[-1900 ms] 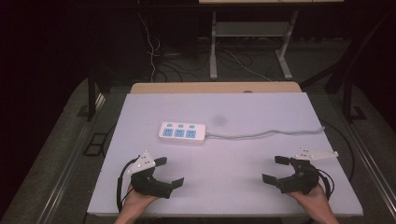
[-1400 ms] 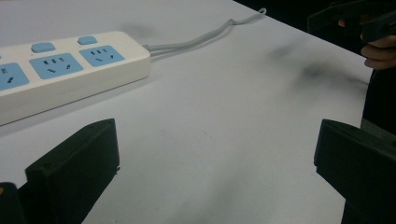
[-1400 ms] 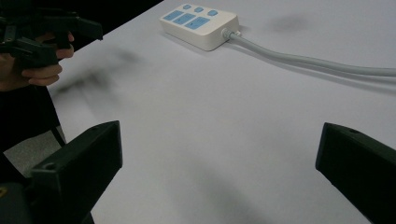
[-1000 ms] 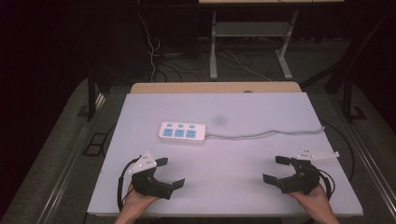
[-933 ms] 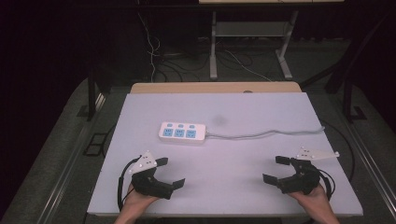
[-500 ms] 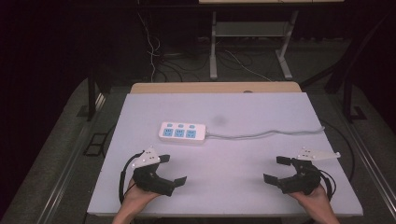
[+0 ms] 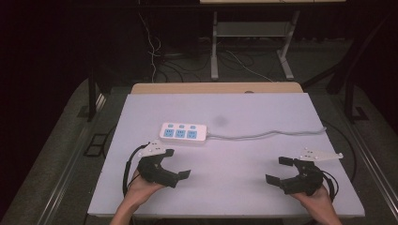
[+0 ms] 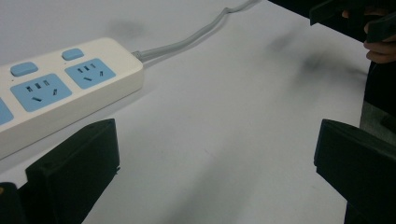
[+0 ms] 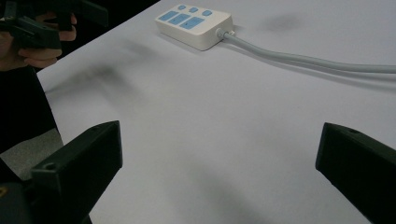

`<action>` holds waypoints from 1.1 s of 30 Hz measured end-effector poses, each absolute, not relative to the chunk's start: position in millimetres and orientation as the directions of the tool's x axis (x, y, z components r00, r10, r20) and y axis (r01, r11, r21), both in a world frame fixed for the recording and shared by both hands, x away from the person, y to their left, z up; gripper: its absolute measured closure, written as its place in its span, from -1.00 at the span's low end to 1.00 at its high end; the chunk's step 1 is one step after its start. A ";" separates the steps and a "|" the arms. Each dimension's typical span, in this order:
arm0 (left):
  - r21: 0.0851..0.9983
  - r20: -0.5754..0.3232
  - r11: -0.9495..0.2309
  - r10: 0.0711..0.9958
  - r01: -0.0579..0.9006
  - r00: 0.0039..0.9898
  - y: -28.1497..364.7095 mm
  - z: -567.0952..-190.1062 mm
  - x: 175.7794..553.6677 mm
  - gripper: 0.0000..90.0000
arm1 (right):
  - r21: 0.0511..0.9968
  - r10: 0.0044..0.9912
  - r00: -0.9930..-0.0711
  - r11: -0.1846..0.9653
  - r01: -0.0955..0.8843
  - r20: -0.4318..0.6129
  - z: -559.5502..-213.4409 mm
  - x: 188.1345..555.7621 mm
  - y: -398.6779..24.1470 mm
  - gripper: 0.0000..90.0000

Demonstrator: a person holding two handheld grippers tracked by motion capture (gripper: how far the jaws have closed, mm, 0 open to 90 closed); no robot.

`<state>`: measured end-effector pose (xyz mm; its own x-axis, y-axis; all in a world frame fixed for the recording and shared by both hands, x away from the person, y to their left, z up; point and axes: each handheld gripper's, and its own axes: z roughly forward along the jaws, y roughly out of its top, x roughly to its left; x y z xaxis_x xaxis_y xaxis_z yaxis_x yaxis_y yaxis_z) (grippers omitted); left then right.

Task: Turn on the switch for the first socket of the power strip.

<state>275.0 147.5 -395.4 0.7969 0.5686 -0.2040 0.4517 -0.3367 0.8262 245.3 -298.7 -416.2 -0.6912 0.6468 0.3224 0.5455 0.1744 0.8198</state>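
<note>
Power strip mid-table, well apart from edges.

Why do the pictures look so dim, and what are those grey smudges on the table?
High view: the room behind is dark and the white table is the bright area; one faint grey smudge lies right of the power strip. Left gripper view: soft dark patches spread on the table, the jaws are near and a bit blurred. Right gripper view: similar soft patches; whether shadows or stains, I cannot tell.
</note>
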 end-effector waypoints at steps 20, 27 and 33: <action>0.806 -0.174 -0.403 0.539 0.433 0.824 131.3 -375.0 301.3 -1.00 | 0.819 0.648 -0.690 0.175 0.546 0.321 -416.2 245.1 -299.7 -0.99; 0.807 -0.164 -0.411 0.534 0.424 0.830 125.3 -366.0 311.4 -1.00 | 0.819 0.648 -0.691 0.178 0.546 0.320 -416.5 245.2 -299.1 -0.99; 0.799 -0.148 -0.437 0.523 0.413 0.839 120.1 -355.2 320.4 -1.00 | 0.819 0.648 -0.691 0.178 0.546 0.320 -416.7 245.3 -299.3 -0.99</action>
<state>320.4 120.1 -355.2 0.8394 0.5231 -0.1477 0.4128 -0.4368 0.7993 245.3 -299.3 -416.7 -0.6908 0.6484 0.3200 0.5459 0.1775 0.8188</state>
